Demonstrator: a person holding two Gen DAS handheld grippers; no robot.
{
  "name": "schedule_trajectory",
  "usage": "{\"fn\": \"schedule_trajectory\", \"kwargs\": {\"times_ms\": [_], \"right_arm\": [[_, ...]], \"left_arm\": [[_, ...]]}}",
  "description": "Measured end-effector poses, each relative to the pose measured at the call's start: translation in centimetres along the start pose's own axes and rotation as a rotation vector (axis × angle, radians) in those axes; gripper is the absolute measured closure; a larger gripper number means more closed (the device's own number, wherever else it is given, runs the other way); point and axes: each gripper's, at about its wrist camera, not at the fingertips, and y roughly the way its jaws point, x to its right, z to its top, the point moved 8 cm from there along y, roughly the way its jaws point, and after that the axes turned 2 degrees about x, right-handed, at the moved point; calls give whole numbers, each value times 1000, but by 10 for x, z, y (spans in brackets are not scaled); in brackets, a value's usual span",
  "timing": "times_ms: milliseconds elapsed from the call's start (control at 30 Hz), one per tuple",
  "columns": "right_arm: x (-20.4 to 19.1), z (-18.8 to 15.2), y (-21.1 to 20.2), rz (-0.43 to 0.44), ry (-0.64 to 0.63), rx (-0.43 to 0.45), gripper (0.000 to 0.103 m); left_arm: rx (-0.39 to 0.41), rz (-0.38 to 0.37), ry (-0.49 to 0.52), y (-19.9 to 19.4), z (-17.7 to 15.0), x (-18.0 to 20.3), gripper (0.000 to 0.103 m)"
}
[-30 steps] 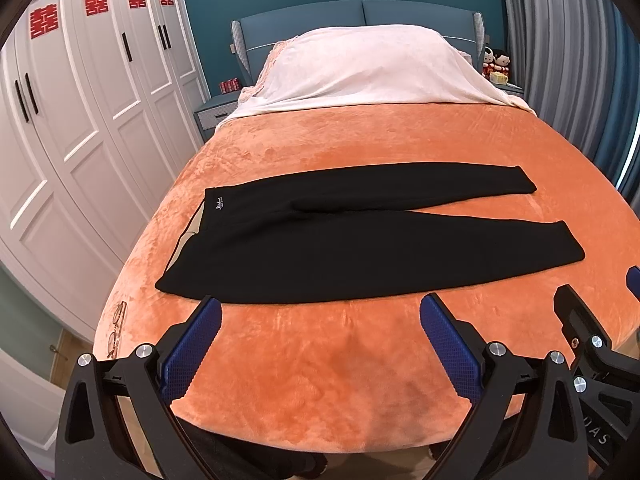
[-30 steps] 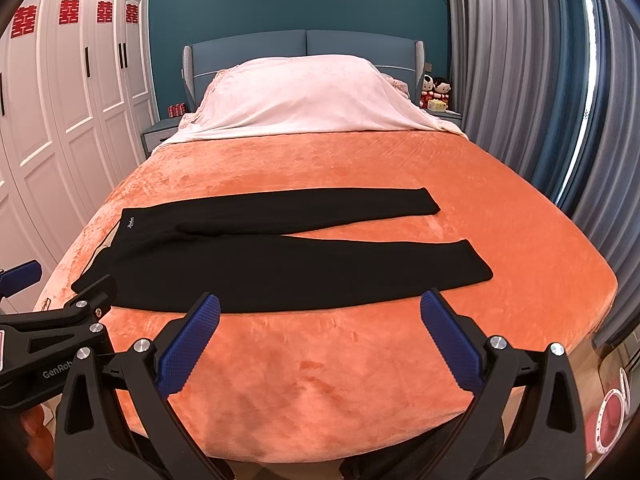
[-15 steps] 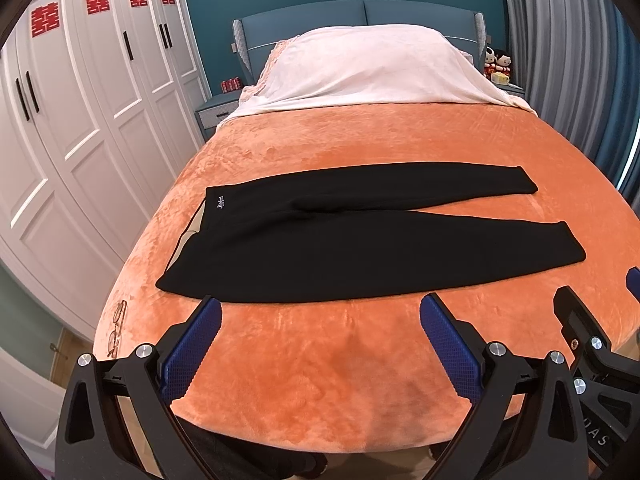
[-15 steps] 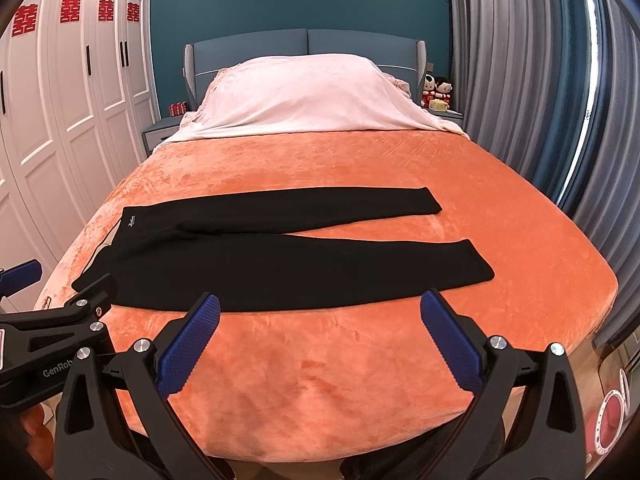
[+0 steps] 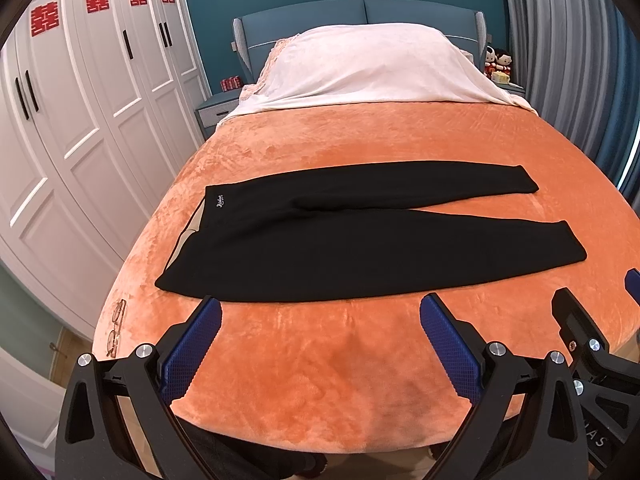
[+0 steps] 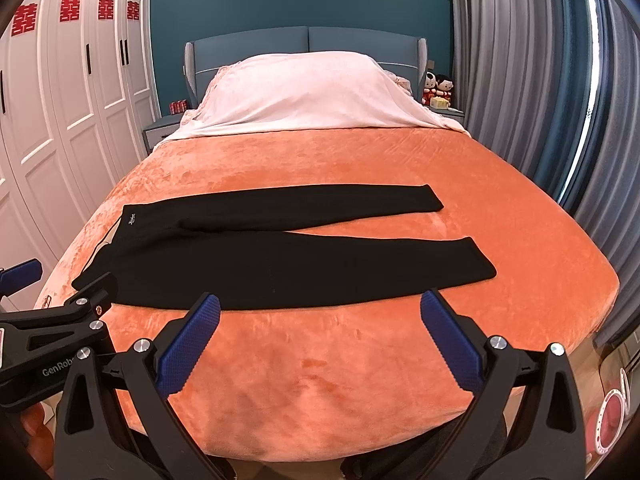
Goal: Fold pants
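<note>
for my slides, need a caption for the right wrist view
Open right claw hovering before flat black pants spread on an orange plush bedspread.

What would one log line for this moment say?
step: pre-grasp | pants: flat, unfolded on bed | left hand-held gripper: open, empty | right hand-held gripper: open, empty

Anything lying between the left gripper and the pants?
No: in the left wrist view only bare orange blanket separates the open left gripper from the black pants.
</note>
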Motion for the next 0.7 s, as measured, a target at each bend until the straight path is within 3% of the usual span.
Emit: {"fn": "schedule_trajectory", "kwargs": {"times_ms": [433, 700], "right_arm": [[4, -7, 23, 13, 11, -39, 5], [29, -12, 92, 86, 66, -137, 5]], "left_arm": [[-34, 9, 9, 15, -10, -9, 5], [-134, 45, 1, 73, -11, -18, 5]]}}
